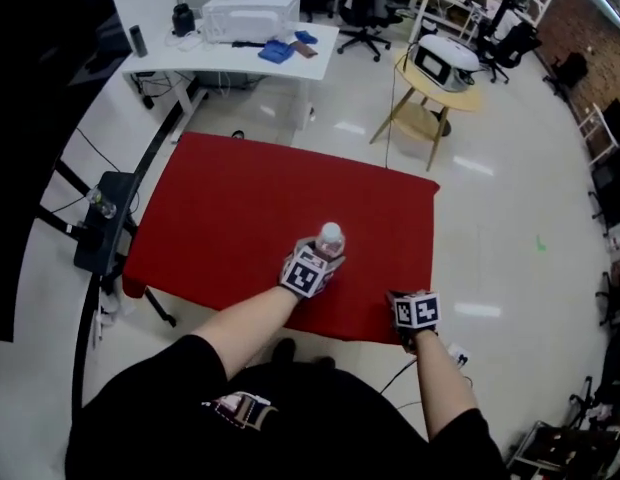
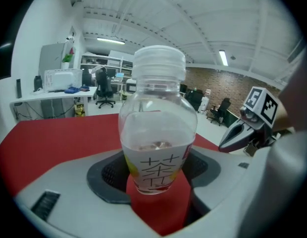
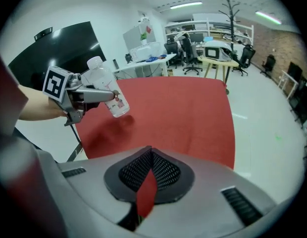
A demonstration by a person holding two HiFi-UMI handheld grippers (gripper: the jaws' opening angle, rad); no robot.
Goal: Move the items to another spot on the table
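Person: stands at the near edge of the counter point(image 1: 240, 203), both forearms reaching over it.
Right gripper point(image 3: 150, 157): near the counter's near right corner, angled downward; fingers point(image 3: 126, 175) together with only a thin sliver of red showing between the pads, nothing held.
Left gripper point(image 1: 324, 256): over the near middle of the counter, to the left of the right gripper; fingers point(image 2: 106, 175) clamped on the lower body of the bottle point(image 2: 157, 133).
Bottle: clear plastic, white cap point(image 2: 159, 63), printed label around the lower part; held tilted just above the red cloth, its shadow on the cloth beside it.
Counter: covered in red cloth, otherwise bare.
Desk point(image 1: 230, 43): white, beyond the counter's far left, carrying a white box point(image 1: 250, 13).
Round table point(image 1: 435, 93): wooden, beyond the far right corner, with a white appliance point(image 1: 445, 60) on top.
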